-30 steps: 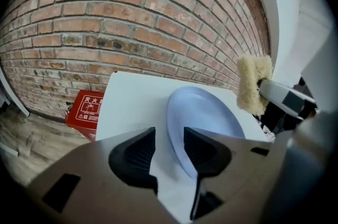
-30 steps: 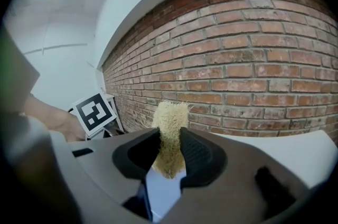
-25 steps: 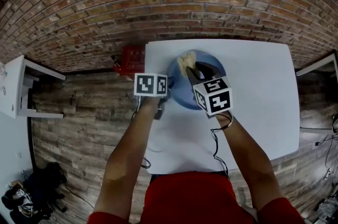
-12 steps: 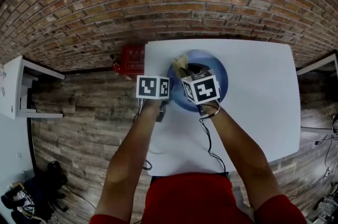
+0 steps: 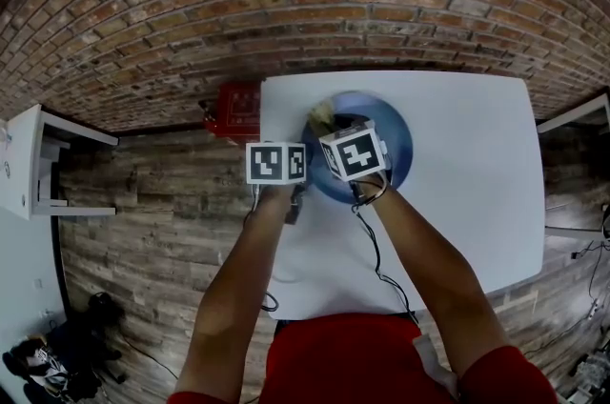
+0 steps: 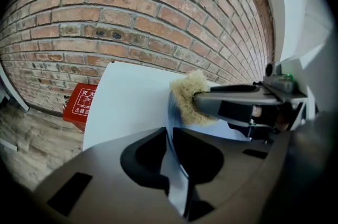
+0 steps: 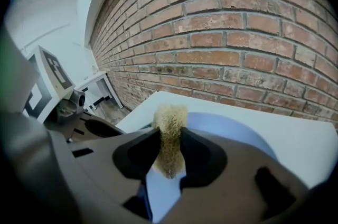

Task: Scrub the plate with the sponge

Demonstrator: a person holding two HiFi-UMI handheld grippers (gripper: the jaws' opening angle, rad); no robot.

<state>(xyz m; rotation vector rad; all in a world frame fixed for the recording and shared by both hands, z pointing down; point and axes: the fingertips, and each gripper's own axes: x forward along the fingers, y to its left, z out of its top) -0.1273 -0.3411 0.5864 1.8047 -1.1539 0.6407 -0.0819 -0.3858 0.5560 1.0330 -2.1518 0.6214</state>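
Note:
A blue plate [image 5: 391, 140] lies on the white table [image 5: 467, 173] near its far left corner. My left gripper [image 6: 171, 165] has just been closing, and its jaws now pinch the plate's near left rim [image 6: 170, 128], seen edge-on between them. My right gripper [image 7: 169, 157] is shut on a tan, fibrous sponge [image 7: 169, 133]. It holds the sponge down on the plate's left part [image 7: 232, 122]. In the left gripper view the sponge [image 6: 187, 97] sticks out past the right gripper's fingers [image 6: 232, 104]. From the head view both marker cubes hide the jaws.
A red box [image 5: 238, 107] stands on the wooden floor against the table's left edge, below the brick wall [image 5: 286, 2]. A white side table [image 5: 29, 154] stands far left, and another [image 5: 577, 116] at the right edge. The table's right half is bare.
My right gripper has moved left and down over the plate with the sponge, close beside the left gripper. The left gripper has stayed in place.

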